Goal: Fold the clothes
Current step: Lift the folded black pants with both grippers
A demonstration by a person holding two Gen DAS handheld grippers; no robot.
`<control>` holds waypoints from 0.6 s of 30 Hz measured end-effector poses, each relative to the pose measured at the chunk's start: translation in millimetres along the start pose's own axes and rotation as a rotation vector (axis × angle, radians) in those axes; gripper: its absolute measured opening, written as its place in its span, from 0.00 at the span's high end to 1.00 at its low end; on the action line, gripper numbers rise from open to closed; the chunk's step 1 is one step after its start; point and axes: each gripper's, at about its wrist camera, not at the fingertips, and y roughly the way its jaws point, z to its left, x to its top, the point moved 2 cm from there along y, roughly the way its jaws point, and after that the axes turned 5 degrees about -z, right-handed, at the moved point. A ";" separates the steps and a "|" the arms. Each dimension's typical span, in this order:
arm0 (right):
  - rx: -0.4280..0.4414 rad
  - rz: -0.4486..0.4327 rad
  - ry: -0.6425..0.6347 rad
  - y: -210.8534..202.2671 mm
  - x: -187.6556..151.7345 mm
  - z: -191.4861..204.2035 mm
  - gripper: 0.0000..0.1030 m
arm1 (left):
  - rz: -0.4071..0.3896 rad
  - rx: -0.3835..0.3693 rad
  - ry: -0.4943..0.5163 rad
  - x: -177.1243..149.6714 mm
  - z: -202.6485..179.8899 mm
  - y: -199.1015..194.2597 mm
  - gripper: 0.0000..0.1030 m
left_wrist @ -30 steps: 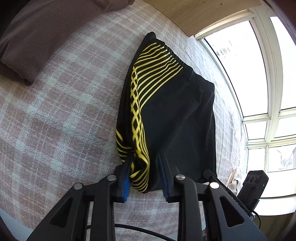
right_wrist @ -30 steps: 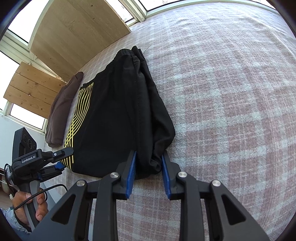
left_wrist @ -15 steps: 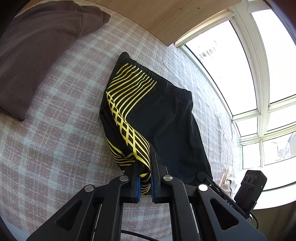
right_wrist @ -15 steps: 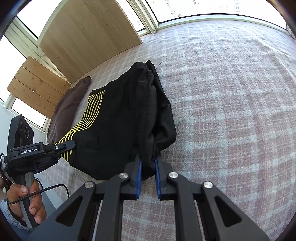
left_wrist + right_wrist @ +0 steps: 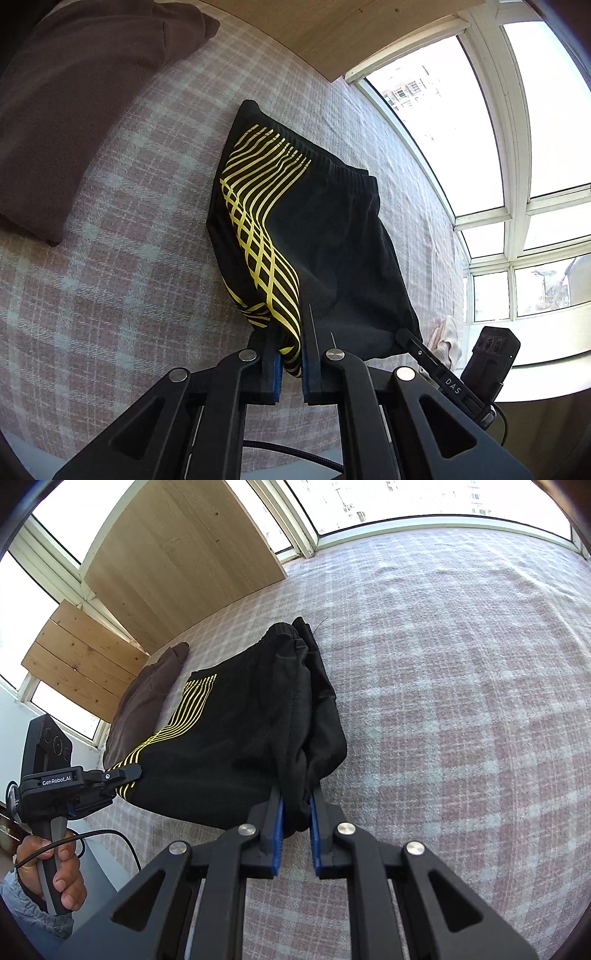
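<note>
Left wrist view: black shorts (image 5: 325, 236) with yellow stripe print, lying on a bed with a pink-and-white plaid cover (image 5: 110, 229); long axis runs away from the camera, elastic waistband at the far end toward the wooden panel (image 5: 351, 33), leg hems at the near end. Left gripper (image 5: 291, 354): fingers (image 5: 272, 363) nearly closed, pinching the near striped hem corner, cloth bunched between the blue pads and raised off the cover. Right gripper (image 5: 406, 338) seen at the other near corner, its tip against the hem. Near edge of the shorts hangs taut between the two grips. Brown pillow (image 5: 74, 96) at far left, well apart from the shorts; bare plaid cover between them. Window (image 5: 517, 147) along the right side, a strip of bed beside the shorts there. Right wrist view: the same shorts (image 5: 236, 738), waistband at the far end, plain black side gathered in folds nearest the camera. Right gripper (image 5: 295, 834): fingers (image 5: 319, 840) nearly closed on the bunched black hem corner. Left gripper (image 5: 122, 775) at the striped corner, held by a hand (image 5: 55, 871) at lower left. Broad open plaid cover (image 5: 461, 701) to the right of the shorts; pillow (image 5: 144, 698) and wooden panel (image 5: 177, 554) beyond on the left.
</note>
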 end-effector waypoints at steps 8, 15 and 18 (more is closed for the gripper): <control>-0.026 0.041 0.026 13.8 -16.0 -9.9 0.89 | -0.012 0.068 0.047 -22.3 4.3 9.7 0.94; -0.054 0.099 -0.003 26.8 -16.7 -8.3 0.75 | 0.000 0.130 0.050 -31.8 14.9 22.6 0.76; -0.035 0.095 0.031 28.3 -14.4 -9.4 0.68 | 0.001 0.111 0.047 -33.8 12.5 22.6 0.67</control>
